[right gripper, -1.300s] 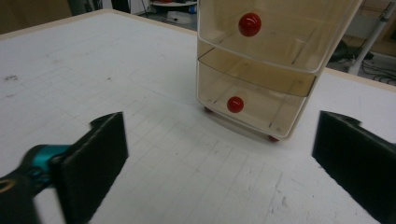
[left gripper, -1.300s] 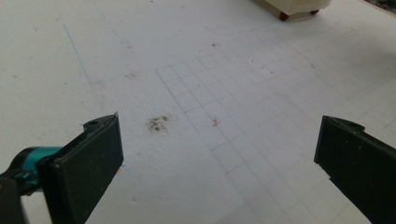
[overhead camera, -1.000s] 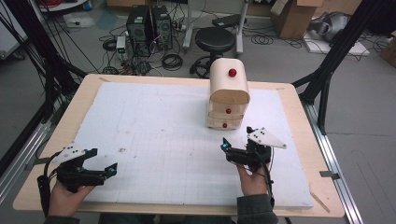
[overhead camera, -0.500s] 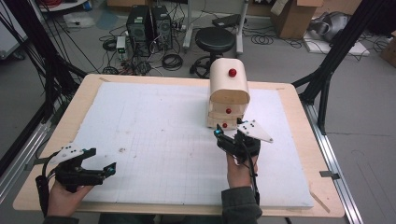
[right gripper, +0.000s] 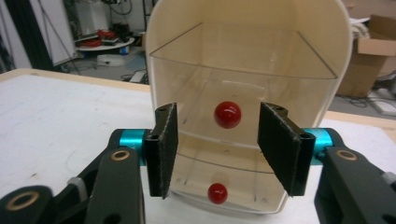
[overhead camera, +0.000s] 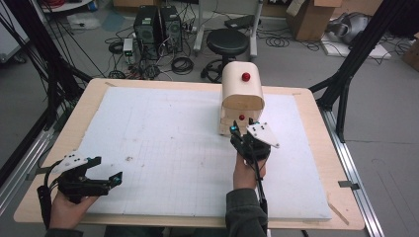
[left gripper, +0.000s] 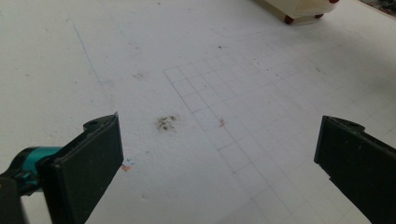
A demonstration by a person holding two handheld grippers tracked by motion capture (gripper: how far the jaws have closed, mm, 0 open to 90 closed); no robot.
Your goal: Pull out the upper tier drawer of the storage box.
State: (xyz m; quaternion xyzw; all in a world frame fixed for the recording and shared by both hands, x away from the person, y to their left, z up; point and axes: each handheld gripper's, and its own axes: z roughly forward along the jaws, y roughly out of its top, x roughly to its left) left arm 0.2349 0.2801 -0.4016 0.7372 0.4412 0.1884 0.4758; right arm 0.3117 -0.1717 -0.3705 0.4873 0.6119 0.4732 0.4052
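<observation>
The right gripper (right gripper: 217, 151) has just been closing; its jaws stand apart on either side of the upper red knob (right gripper: 227, 114) without touching it. That knob sits on the cream drawer cabinet (overhead camera: 241, 98). Well left of the cabinet, the left gripper (overhead camera: 106, 178) hovers, jaws wide apart.

A wooden table (overhead camera: 316, 148) topped with a white gridded foam board (overhead camera: 168, 133) stands on a grey floor (overhead camera: 385, 113). Black frame struts (overhead camera: 353, 59) rise at its sides. Beyond the far edge sit two black computer towers (overhead camera: 158, 27) amid loose coiled cables (overhead camera: 183, 64) and a black round stool (overhead camera: 227, 43). Cardboard boxes (overhead camera: 316, 17) lie at the far right. A metal rail (overhead camera: 353, 173) runs along the table's right side. The lighting is even and soft.
</observation>
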